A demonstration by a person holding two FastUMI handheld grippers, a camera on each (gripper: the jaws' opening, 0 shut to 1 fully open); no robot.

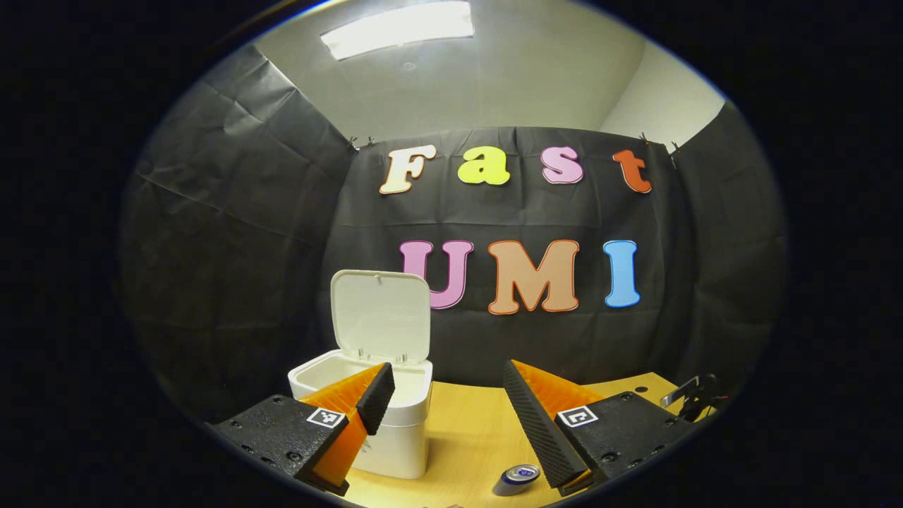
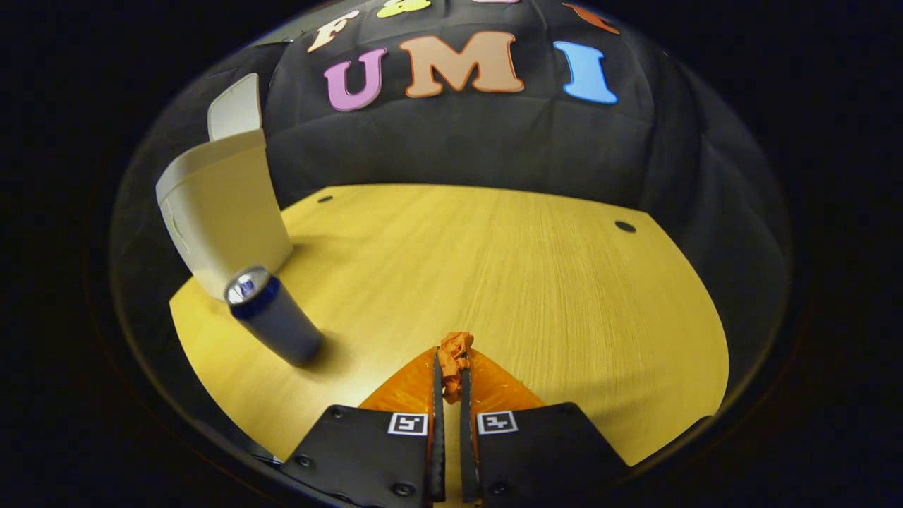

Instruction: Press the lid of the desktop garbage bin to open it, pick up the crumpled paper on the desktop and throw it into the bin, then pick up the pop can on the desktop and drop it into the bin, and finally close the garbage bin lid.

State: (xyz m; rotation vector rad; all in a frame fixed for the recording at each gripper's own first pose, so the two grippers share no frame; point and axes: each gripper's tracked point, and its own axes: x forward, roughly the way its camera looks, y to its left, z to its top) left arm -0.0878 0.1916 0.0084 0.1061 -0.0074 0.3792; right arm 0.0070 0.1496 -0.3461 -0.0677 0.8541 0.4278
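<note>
In the right gripper view the bin (image 2: 226, 212) is set at the table's (image 2: 536, 282) far left — the can (image 2: 274, 317) just before it, the paper (image 2: 453, 360) held between that gripper's fingers, nearer.

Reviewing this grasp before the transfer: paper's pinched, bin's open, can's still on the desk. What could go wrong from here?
1. The crumpled paper sits only at the very tip of the right tongs, so it could slip out on the way.
2. The pop can stands right in front of the bin; a low path may knock it over.
3. The left tongs hang open near the bin's mouth and may crowd the drop.
</note>
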